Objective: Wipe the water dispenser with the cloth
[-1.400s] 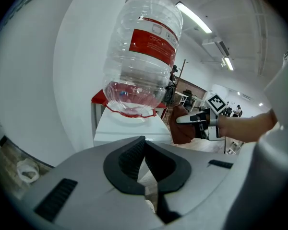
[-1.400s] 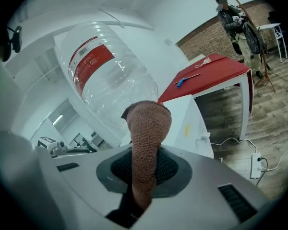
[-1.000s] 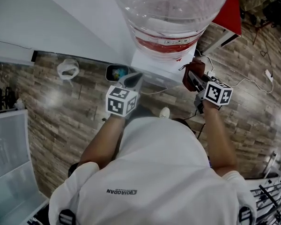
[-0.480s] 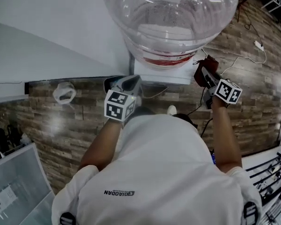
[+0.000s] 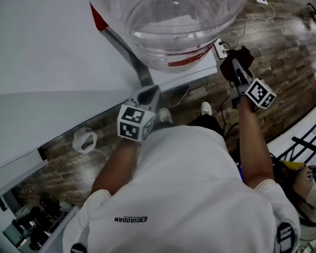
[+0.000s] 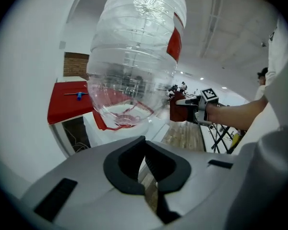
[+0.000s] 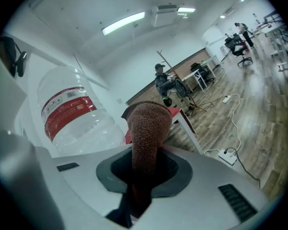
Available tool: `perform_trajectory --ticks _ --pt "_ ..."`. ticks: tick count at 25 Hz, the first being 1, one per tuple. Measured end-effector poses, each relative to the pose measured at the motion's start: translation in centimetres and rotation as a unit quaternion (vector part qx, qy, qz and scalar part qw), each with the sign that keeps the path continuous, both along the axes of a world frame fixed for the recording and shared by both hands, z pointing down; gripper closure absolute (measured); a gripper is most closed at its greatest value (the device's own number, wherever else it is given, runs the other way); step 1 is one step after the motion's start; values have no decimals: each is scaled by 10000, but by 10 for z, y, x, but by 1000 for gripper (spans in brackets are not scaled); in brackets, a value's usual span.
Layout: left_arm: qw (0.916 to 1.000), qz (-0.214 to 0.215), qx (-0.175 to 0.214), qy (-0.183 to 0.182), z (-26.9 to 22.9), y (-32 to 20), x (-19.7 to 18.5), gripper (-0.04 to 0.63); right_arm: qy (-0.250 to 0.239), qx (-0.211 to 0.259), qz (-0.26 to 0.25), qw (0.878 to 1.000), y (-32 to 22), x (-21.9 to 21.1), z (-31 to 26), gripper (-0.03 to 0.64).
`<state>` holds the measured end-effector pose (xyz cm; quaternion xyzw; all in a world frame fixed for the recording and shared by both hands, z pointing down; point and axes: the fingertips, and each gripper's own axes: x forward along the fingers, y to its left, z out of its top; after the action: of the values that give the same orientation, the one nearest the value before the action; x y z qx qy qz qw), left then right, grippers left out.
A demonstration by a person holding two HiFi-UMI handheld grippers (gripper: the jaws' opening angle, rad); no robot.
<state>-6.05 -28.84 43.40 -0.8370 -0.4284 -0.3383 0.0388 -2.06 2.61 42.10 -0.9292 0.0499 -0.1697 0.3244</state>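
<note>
At the far left a white wall [image 5: 42, 46] fills the upper part of the head view, and under it, on the wooden floor [image 5: 284, 51], lies a small white thing [image 5: 84, 139] that I cannot name. Next comes the left claw [image 5: 149, 92], held up by the person's left arm in front of the white shirt [image 5: 184, 194]; in the left gripper view its two black jaws are brought together [image 6: 146, 169] and nothing is between them. It points toward the water dispenser [image 5: 200, 70], near it but apart from it. The dispenser has a white body and carries a big clear bottle [image 5: 168, 20] with a red label band, which stands upside down on its top; the same bottle [image 6: 134, 56] fills the middle of the left gripper view, with a red flat surface [image 6: 67, 102] behind it at the left. To the right of the dispenser is the right claw [image 5: 239, 74], and its jaws are closed on the cloth [image 5: 233, 66], a dark brown-red cloth that stands up out of the jaws in the right gripper view [image 7: 146, 128]. The cloth is just beside the upper right corner of the dispenser; the left gripper view shows a gap between the cloth and the bottle. Close to it a white power strip [image 5: 220, 48] with a cable lies on the floor. In the right gripper view a person [image 7: 163, 83] sits far behind, near some desks
</note>
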Motion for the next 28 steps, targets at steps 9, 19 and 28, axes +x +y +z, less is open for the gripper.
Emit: perform_trajectory --ticks 9,19,28 --pt "9925 1200 229 97 3 27 -26 606 -342 1571 613 9851 -69 -72 55 558" --pt "9888 1399 510 73 6 69 -47 606 58 2839 644 9567 -86 -61 68 558" --pt "9893 1089 963 76 27 98 -77 606 128 3296 508 9427 -60 -70 109 558"
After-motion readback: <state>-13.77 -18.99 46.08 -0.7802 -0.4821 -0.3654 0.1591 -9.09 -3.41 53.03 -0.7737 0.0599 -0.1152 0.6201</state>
